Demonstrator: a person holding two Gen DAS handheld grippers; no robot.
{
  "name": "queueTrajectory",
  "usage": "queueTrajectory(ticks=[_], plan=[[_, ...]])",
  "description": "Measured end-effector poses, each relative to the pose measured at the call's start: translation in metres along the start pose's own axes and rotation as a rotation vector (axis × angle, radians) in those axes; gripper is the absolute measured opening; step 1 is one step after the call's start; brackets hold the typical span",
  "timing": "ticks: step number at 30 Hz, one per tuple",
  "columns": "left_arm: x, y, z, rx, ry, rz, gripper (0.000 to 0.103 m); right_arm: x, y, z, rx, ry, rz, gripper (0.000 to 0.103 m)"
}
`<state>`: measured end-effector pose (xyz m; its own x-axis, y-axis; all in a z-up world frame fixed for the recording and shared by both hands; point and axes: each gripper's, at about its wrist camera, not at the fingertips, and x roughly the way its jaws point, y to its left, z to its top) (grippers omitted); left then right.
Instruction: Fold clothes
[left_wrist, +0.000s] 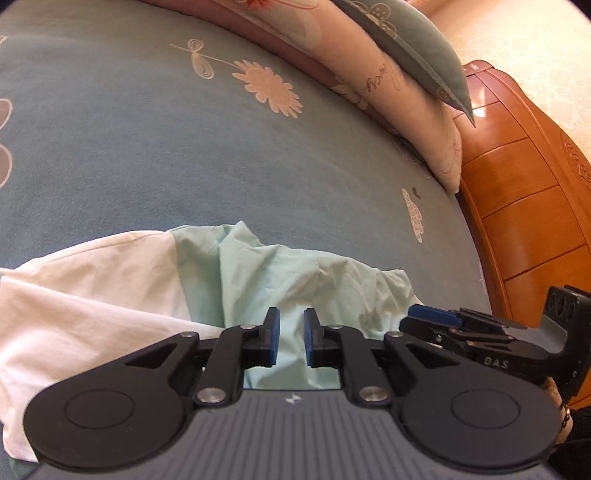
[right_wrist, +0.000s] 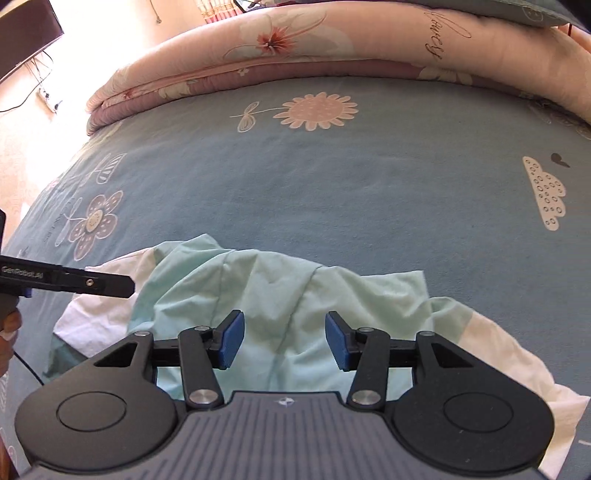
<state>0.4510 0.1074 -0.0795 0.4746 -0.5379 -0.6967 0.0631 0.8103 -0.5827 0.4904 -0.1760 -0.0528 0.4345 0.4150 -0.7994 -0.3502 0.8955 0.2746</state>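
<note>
A: We see a bed (right_wrist: 295, 192), blue-grey sheet with flower and cloud prints.

B: On it we've got a mint-and-white garment (right_wrist: 280, 295), rumpled, at the near edge.

A: Far side, we note a folded pink floral quilt (right_wrist: 332, 40) lying on the sheet, well apart from the garment.

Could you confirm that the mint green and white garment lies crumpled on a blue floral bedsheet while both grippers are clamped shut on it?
Not quite: the garment does lie crumpled on the bedsheet, but neither gripper grips it. The left gripper and right gripper stand open in their own wrist views.
</note>
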Motion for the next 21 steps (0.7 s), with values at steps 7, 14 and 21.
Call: queueTrajectory(ticks=[7,14,21], plan=[[0.06,-0.015,-0.025,0.173,0.128,0.095,0.024,0.055,-0.032,-0.008,-0.036,0.037,-0.111,0.054],[0.037,-0.03,-0.028,0.229,0.114,0.131,0.029,0.018,-0.036,-0.003,0.01,-0.034,-0.091,0.054],[0.033,-0.064,-0.024,0.376,0.073,0.078,0.036,-0.01,-0.067,0.012,0.125,-0.108,-0.142,0.055]])
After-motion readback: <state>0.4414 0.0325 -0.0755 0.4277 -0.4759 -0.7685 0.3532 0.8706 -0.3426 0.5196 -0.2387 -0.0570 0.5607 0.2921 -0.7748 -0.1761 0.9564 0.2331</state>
